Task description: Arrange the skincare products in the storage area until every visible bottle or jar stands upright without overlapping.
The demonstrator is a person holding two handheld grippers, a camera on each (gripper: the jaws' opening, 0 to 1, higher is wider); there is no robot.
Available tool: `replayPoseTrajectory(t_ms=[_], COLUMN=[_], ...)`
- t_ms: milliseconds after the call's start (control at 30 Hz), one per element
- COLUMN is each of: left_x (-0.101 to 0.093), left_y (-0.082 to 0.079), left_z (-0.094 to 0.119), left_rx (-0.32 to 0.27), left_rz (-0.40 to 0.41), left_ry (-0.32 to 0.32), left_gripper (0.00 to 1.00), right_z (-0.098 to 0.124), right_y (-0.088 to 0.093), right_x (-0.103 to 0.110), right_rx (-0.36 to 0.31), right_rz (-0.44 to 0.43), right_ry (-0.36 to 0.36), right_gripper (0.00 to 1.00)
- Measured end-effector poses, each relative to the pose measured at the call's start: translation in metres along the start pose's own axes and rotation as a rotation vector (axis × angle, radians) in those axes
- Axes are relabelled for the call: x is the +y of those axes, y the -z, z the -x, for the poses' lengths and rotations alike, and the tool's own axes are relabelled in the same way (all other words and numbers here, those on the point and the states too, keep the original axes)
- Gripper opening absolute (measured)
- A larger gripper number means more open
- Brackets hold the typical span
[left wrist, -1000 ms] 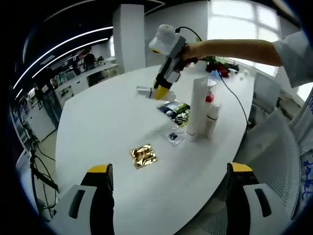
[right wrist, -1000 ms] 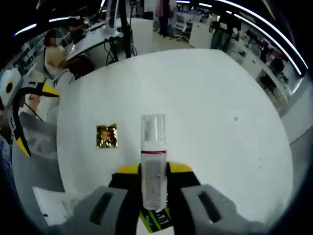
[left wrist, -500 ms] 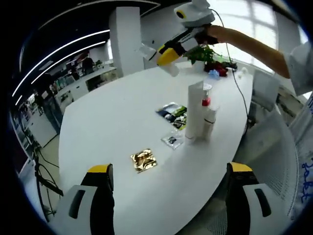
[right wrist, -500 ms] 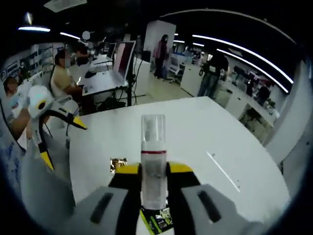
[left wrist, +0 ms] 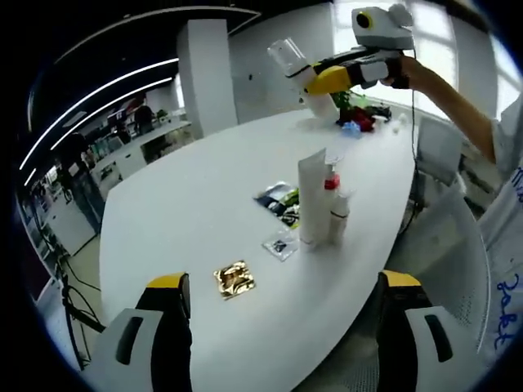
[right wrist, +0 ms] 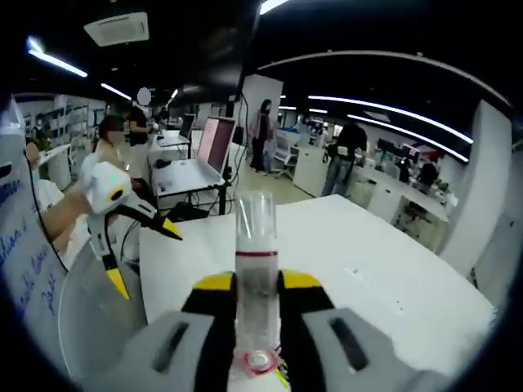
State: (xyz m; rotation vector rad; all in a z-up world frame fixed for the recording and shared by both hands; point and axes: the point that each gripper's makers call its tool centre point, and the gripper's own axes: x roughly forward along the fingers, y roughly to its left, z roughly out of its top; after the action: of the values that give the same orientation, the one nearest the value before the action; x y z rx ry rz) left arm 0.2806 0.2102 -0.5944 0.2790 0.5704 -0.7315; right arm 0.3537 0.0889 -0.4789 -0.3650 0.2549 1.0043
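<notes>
A white tube [left wrist: 310, 200], a pump bottle with a red collar [left wrist: 331, 183] and a small white bottle [left wrist: 340, 220] stand upright close together on the white table [left wrist: 188, 212]. High above them, my right gripper [left wrist: 317, 78] is shut on a clear-capped bottle [left wrist: 288, 57], which it carries in the air. In the right gripper view that bottle [right wrist: 256, 261], with its red band, stands between the jaws. Over the table's near edge my left gripper [left wrist: 283, 282] is open, with nothing between its jaws. From the right gripper view, the left gripper [right wrist: 147, 260] hangs at the left with its jaws spread.
A gold sachet [left wrist: 234, 278], a small dark sachet [left wrist: 280, 243] and blue-green packets [left wrist: 279, 199] lie flat beside the standing group. A plant with red items [left wrist: 359, 116] sits at the table's far end. A mesh chair [left wrist: 458, 245] stands at the right edge. People and desks fill the background.
My right gripper has lifted the clear-capped bottle off the table and carried it up and to the right, above the standing group. My left gripper has stayed open and nearly still.
</notes>
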Motion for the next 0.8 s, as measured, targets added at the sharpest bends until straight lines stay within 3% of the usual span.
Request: replayPoseTrajectory(t_ms=[300,700,800], left_x=[-0.009,-0.025,-0.024], left_y=[-0.006,-0.004,-0.011], left_z=[0.002,0.001,0.002], left_rx=[-0.032,-0.061,-0.106], left_rz=[0.015,0.036,0.05], left_ry=[0.01,0.05,0.038], left_gripper=[0.9,0.8,0.74], right_z=[0.013,-0.011,-0.015], right_y=[0.017,0.058,0.067], right_x=[0.036,0.082,0.087], right_rx=[-0.056,-0.05,-0.044], right_rz=[-0.054,-0.123,-0.119], right_ry=[0.018,0.024,0.04], right_gripper=[0.18,0.19,0.19])
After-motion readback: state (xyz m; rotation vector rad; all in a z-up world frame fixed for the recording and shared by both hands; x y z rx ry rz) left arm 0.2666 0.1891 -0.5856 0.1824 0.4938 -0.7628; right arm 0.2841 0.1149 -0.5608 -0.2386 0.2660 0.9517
